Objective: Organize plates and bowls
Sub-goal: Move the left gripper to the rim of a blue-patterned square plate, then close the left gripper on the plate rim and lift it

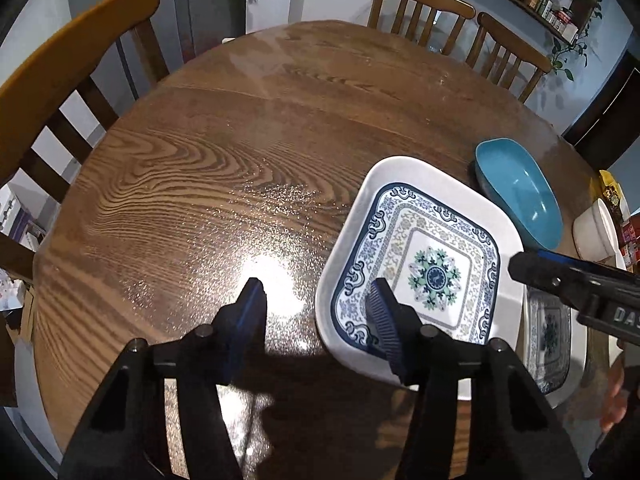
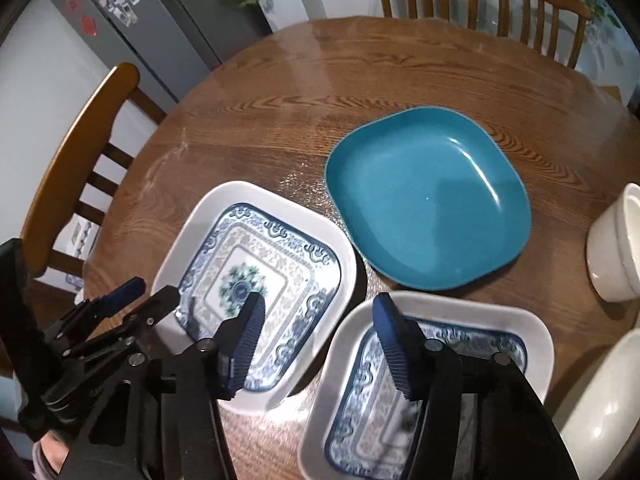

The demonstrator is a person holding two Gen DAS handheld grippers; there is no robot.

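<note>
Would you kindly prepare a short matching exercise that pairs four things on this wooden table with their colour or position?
Things:
1. square glossy dish
2. patterned square plate under the left gripper
3. patterned square plate under the right gripper
4. round ceramic bowl

Descriptions:
A. plain cream, at the right edge of the right wrist view
B. solid teal, no pattern
C. nearest the table's near edge, partly behind the right fingers
D. left of the teal dish, green-and-blue medallion showing

Pairs: 1-B, 2-D, 3-C, 4-A

Round wood table (image 2: 280, 92) w/ 2 patterned plates (image 2: 264, 264), teal plate (image 2: 428, 200), white bowls (image 2: 616, 244).
</note>
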